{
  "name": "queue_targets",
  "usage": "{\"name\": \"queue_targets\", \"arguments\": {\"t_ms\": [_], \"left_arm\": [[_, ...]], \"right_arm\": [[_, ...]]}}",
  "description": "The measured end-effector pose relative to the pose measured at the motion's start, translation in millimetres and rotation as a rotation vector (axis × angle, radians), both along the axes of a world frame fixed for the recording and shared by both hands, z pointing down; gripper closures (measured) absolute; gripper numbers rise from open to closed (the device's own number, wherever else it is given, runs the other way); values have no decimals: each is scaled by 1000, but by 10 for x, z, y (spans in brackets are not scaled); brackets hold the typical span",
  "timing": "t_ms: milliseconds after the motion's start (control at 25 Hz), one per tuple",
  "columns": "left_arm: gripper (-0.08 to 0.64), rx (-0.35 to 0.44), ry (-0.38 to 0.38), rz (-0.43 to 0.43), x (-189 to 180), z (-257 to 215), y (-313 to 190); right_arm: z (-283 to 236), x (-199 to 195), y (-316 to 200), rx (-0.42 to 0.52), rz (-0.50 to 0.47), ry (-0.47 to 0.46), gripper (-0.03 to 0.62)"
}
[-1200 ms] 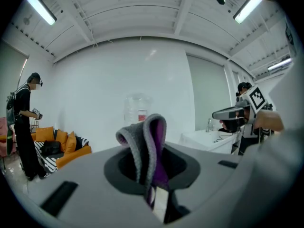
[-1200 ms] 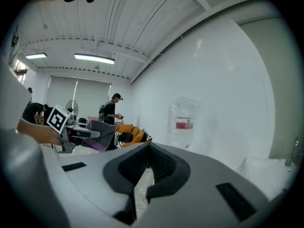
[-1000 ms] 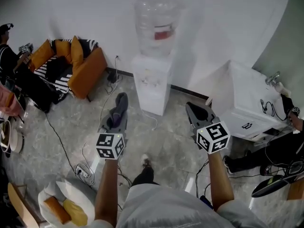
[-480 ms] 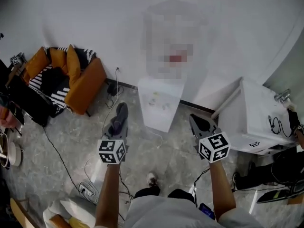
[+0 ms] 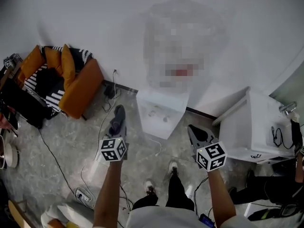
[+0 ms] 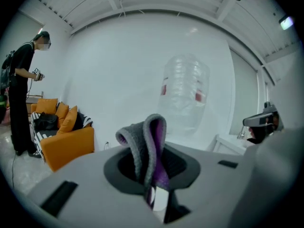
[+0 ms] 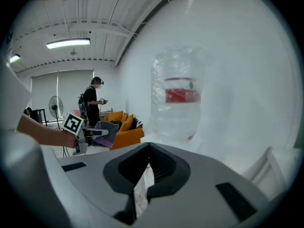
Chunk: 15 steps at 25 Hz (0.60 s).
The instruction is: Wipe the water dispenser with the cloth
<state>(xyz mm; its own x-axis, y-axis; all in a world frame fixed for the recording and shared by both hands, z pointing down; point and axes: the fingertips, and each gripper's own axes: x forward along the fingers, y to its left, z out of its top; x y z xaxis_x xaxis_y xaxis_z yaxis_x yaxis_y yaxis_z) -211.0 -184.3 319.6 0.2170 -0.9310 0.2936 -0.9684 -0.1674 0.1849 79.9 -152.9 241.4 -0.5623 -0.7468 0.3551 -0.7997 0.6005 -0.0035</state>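
The water dispenser [image 5: 160, 112] stood against the white wall with its clear bottle [image 6: 186, 95] on top. It sat between an orange sofa [image 5: 78, 82] on the left and a white cabinet [image 5: 251, 125] on the right, well ahead of both grippers. The left gripper [image 5: 116, 125] was clenched on the grey-and-purple cloth [image 6: 148, 144], which stuck up from between its jaws in a loose fold and touched nothing. The right gripper [image 7: 146, 161] was closed with nothing in it. Wiping had not begun. Only a narrow part of the cloth seemed pinched, so dragging it across the dispenser's front could pull it free. A hard push high up might also rock the bottle.
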Motion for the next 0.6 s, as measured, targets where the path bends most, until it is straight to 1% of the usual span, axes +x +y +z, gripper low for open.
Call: {"name": "queue_targets", "arguments": {"t_ms": [160, 320, 400, 480, 600], "left_arm": [[486, -48, 2, -20, 24, 339, -413], [486, -77, 27, -26, 117, 642, -775], [486, -93, 51, -44, 163, 819, -920], [486, -107, 93, -64, 207, 986, -1053], [486, -114, 136, -68, 316, 1163, -1233]], "right_arm": [[189, 4, -290, -26, -20, 6, 578], [407, 75, -453, -63, -13, 8, 578], [510, 128, -500, -76, -13, 18, 578], [598, 193, -550, -88, -11, 25, 578], [701, 313, -611, -108, 5, 24, 578]]}}
